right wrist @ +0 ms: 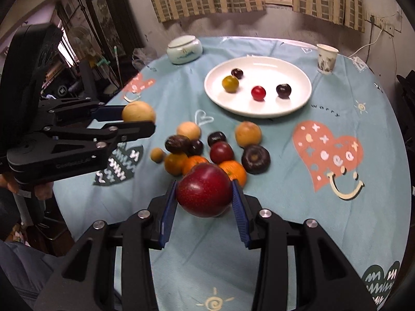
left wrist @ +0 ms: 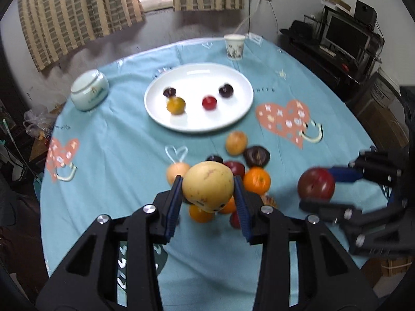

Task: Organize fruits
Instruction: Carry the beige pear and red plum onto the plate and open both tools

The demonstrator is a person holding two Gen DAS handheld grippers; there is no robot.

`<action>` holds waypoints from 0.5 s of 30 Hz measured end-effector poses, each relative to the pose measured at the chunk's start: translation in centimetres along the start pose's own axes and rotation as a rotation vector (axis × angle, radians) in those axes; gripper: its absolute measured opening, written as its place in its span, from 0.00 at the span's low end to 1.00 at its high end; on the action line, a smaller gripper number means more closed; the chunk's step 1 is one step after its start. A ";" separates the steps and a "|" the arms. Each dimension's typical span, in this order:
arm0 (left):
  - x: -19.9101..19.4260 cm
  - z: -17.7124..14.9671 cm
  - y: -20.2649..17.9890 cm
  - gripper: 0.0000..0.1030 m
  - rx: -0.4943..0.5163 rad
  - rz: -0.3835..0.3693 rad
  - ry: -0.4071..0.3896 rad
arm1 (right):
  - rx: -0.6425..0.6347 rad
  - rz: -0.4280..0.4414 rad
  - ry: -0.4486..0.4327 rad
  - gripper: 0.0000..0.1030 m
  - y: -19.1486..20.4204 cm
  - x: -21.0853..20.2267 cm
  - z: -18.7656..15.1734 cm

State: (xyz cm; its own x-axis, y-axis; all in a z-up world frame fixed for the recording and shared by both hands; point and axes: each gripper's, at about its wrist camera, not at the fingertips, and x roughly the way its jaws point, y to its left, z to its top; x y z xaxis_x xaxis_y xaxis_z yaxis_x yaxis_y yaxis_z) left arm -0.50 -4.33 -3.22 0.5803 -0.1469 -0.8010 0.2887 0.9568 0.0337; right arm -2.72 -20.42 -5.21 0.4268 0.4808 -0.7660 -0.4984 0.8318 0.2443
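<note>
My left gripper [left wrist: 207, 189] is shut on a yellow pear-like fruit [left wrist: 207, 185], lifted above the fruit pile [left wrist: 246, 165]. My right gripper [right wrist: 205, 194] is shut on a dark red apple [right wrist: 205, 190], also raised off the cloth. Each gripper shows in the other's view: the right gripper [left wrist: 317, 189] with the red apple [left wrist: 316, 184] at the right, the left gripper [right wrist: 138, 118] with the yellow fruit [right wrist: 138, 112] at the left. A white plate [left wrist: 233, 77] beyond the pile holds several small fruits, among them a red one [left wrist: 209, 103] and a yellow one [left wrist: 175, 105].
A round table under a light blue cloth [left wrist: 103, 181] carries a paper cup [left wrist: 234, 46] behind the plate and a pale ceramic jar [left wrist: 89, 93] at the far left. A dark stand with a monitor [left wrist: 345, 39] is at the right. Curtains hang behind.
</note>
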 end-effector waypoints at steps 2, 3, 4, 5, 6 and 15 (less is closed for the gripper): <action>-0.4 0.6 0.0 0.38 -0.002 0.004 -0.016 | -0.004 0.000 -0.009 0.40 0.3 -0.2 0.3; -0.5 0.9 0.0 0.38 -0.003 0.010 -0.019 | -0.004 0.000 -0.012 0.40 0.3 -0.3 0.4; -0.5 1.2 0.0 0.38 -0.008 0.010 -0.017 | -0.004 -0.001 -0.014 0.40 0.4 -0.4 0.5; -0.3 1.4 0.0 0.38 -0.013 0.005 -0.015 | -0.003 -0.002 -0.016 0.40 0.4 -0.4 0.6; -0.3 1.6 0.0 0.38 -0.013 0.006 -0.016 | -0.002 -0.001 -0.018 0.40 0.3 -0.4 0.6; 1.6 2.8 0.0 0.38 -0.018 0.002 0.011 | 0.016 -0.008 -0.018 0.40 -0.8 0.0 1.4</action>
State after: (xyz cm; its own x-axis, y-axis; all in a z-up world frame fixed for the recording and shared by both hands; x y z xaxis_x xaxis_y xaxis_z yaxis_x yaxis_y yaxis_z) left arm 2.54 -5.24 -2.82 0.5723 -0.1423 -0.8076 0.2735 0.9616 0.0244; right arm -1.26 -20.72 -4.64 0.4444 0.4786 -0.7573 -0.4827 0.8401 0.2476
